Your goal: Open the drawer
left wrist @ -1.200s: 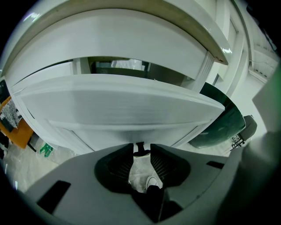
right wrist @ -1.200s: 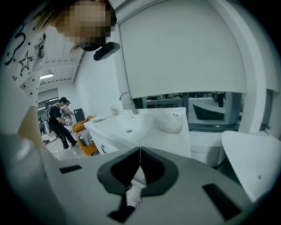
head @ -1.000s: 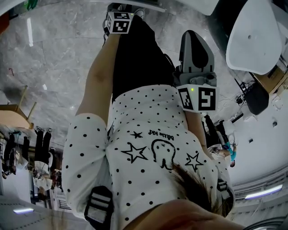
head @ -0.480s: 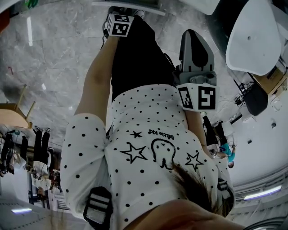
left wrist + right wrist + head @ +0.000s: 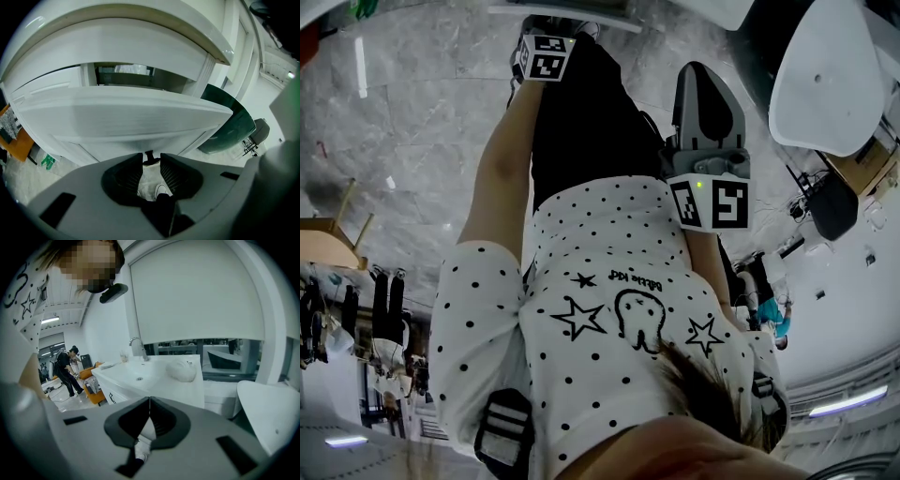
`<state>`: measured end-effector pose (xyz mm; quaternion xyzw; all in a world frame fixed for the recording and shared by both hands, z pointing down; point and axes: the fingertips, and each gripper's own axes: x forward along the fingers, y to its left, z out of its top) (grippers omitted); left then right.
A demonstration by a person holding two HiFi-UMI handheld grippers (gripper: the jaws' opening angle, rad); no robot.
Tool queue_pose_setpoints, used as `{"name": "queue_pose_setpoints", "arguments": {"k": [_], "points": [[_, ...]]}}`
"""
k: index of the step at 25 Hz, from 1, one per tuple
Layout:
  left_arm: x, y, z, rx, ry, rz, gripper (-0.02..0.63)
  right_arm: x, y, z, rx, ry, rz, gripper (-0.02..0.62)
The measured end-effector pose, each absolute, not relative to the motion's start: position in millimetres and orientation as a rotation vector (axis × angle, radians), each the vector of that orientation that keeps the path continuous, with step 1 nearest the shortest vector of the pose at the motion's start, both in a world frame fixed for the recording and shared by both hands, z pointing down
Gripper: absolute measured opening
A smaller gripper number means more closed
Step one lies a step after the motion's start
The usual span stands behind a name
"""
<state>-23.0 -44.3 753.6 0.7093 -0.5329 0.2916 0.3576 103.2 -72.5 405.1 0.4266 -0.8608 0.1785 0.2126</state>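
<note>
With left gripper [image 5: 151, 158] spread, framing the dark handle [image 5: 149, 154] on the drawer [image 5: 126, 117] at lower centre, and right gripper [image 5: 149, 401] pressed together, clamp squarely, pull straight.

Head view: left hand-held gripper [image 5: 151, 158] mostly hidden behind its marker cube [image 5: 546, 54] (top of frame); dark shapes [image 5: 389, 314] at left, too small to identify.

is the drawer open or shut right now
Partly open: in the left gripper view the drawer front stands out from the cabinet, with a dark gap above it showing inside.
</note>
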Motion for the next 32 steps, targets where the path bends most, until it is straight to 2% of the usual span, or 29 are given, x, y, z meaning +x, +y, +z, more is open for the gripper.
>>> {"name": "queue_pose_setpoints", "arguments": {"k": [20, 21, 23, 32], "points": [[-25.2, -41.4, 751.8, 1.813, -1.396, 0.775, 0.117, 99.7, -73.7, 404.2, 1.181, -2.402, 0.487, 0.014], [-25.8, -41.1, 748.4, 1.817, -1.409, 0.773, 0.107, 100.2, -73.9, 403.5, 1.184, -2.402, 0.488, 0.014], [-30.5, -42.7, 740.0, 1.817, -1.450, 0.758, 0.034, 100.4, -75.2, 401.9, 1.188, -2.406, 0.489, 0.014], [-41.0, -43.8, 733.3, 1.776, -1.476, 0.711, 0.006, 94.5, -77.7, 404.1, 1.184, -2.417, 0.481, 0.014]]}}
